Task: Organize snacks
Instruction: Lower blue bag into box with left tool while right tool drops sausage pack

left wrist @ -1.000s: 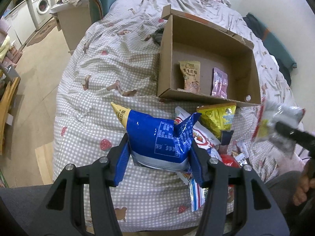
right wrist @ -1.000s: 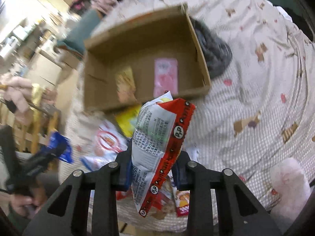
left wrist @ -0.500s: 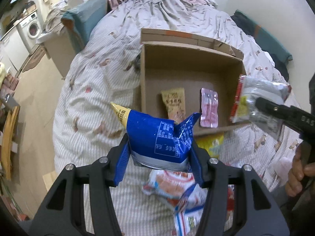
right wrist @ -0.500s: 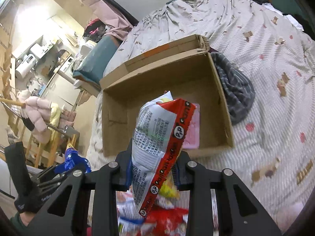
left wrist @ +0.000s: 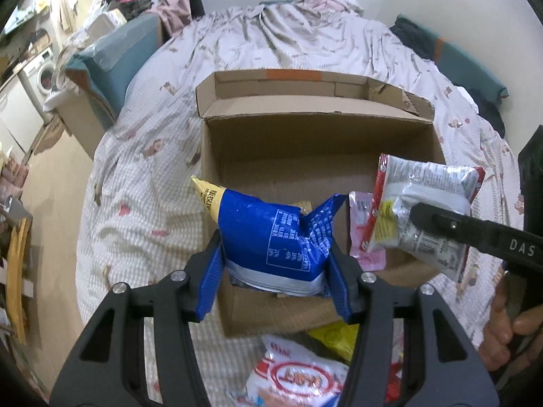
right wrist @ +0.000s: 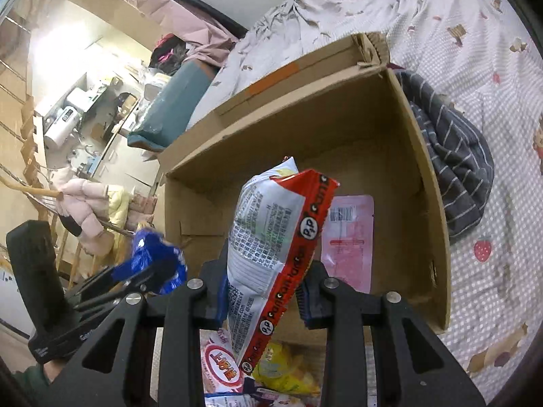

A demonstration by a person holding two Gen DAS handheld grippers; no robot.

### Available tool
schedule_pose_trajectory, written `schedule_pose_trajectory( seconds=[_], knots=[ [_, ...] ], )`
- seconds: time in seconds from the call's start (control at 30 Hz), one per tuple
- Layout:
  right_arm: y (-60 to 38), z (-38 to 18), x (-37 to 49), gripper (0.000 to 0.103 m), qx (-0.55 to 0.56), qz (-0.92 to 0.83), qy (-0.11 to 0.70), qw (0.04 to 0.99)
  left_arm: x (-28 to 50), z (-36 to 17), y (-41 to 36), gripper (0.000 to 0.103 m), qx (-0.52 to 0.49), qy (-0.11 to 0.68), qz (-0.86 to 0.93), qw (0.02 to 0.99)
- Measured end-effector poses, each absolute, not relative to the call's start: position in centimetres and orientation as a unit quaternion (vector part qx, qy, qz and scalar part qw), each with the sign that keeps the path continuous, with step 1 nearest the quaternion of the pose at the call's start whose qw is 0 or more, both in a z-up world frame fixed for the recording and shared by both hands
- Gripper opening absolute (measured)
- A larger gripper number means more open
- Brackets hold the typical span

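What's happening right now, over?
Left gripper shut on blue bag. Right gripper shut on red-edged packet. Both over cardboard box. Nothing in the way.

Soft indoor light fills both fisheye views, brightest at the right-wrist view's upper left, perhaps from a ceiling lamp. Edges bow and darken to black corners. Glare glints on the blue packet (left wrist: 271, 237); the box (left wrist: 319, 142) interior sits shaded.

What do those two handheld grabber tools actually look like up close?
Each gripper, left and right, is a matte black plastic frame with triangular cut-outs and silver screw heads, ending in two fingers with ribbed blue pads. One side carries white lettering. Each has a chunky black handle.
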State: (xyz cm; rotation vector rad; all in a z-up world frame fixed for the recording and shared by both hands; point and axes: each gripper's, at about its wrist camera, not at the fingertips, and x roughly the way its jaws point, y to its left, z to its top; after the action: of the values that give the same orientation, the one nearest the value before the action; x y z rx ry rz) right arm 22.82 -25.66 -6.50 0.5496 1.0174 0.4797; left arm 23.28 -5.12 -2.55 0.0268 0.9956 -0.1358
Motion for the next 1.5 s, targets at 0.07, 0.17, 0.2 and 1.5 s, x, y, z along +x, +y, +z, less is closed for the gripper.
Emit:
schedule_pose_trajectory(
  seconds=[0.07,0.17,0.2,1.5],
  knots=[
    [-25.5,-6.7,22.8,0.033,0.247,0.221,0.480,0.812,23.4,-3.2,-5.0,0.051,0.015,0.480,-0.060,0.875],
    [-25.3,-6.9,22.9,0.033,0.244,0.219,0.488,0.809,23.5,-3.5,-4.9,0.051,0.004,0.482,-0.067,0.874],
    [-25.2,-6.8,22.9,0.033,0.239,0.219,0.489,0.810,23.5,-3.4,-4.9,0.051,0.005,0.481,-0.066,0.874],
    [-26.3,-4.7,21.9,0.074,0.190,0.170,0.467,0.847,21.4,-1.7,-3.5,0.087,-0.014,0.477,-0.057,0.877]
  ],
)
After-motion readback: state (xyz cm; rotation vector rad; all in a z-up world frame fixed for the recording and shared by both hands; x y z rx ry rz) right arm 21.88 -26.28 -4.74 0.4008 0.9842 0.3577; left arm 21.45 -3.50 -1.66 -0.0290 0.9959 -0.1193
